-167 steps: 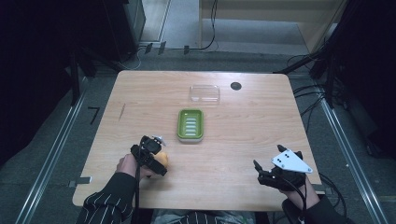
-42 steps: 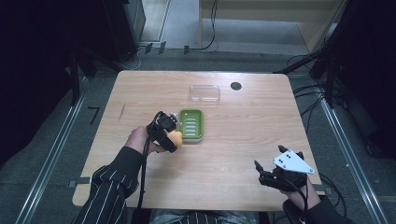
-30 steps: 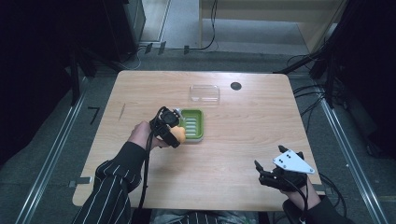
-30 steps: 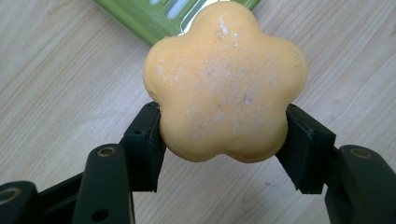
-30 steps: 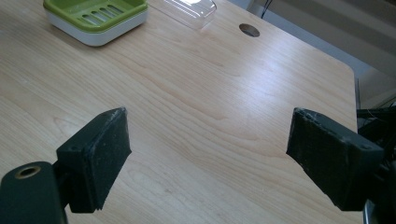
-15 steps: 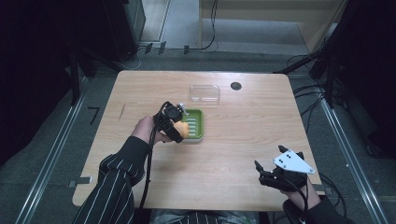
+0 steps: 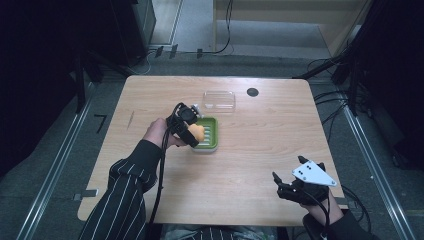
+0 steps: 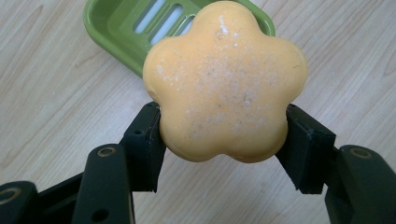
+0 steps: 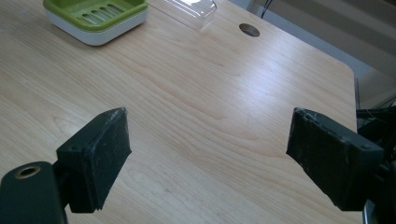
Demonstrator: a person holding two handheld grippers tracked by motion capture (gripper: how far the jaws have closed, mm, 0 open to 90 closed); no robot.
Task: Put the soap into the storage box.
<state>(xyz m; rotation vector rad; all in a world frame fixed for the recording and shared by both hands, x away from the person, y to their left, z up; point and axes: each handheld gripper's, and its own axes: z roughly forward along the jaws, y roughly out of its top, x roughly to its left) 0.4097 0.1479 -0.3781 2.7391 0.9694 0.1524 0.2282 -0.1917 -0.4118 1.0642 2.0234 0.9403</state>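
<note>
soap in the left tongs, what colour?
Orange, with pale speckling on its face; the flower-shaped soap shows best in the left gripper view.

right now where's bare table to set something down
Bare: the wide stretch between the green soap dish and the right gripper, and the left edge strip. Crowded: around the dish, with the left gripper, orange soap and clear lid.

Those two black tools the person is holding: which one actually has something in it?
The left tool, beside the green soap dish, grips an orange flower-shaped soap between its jaws. The right tool, near the table's front edge, is open and empty.
</note>
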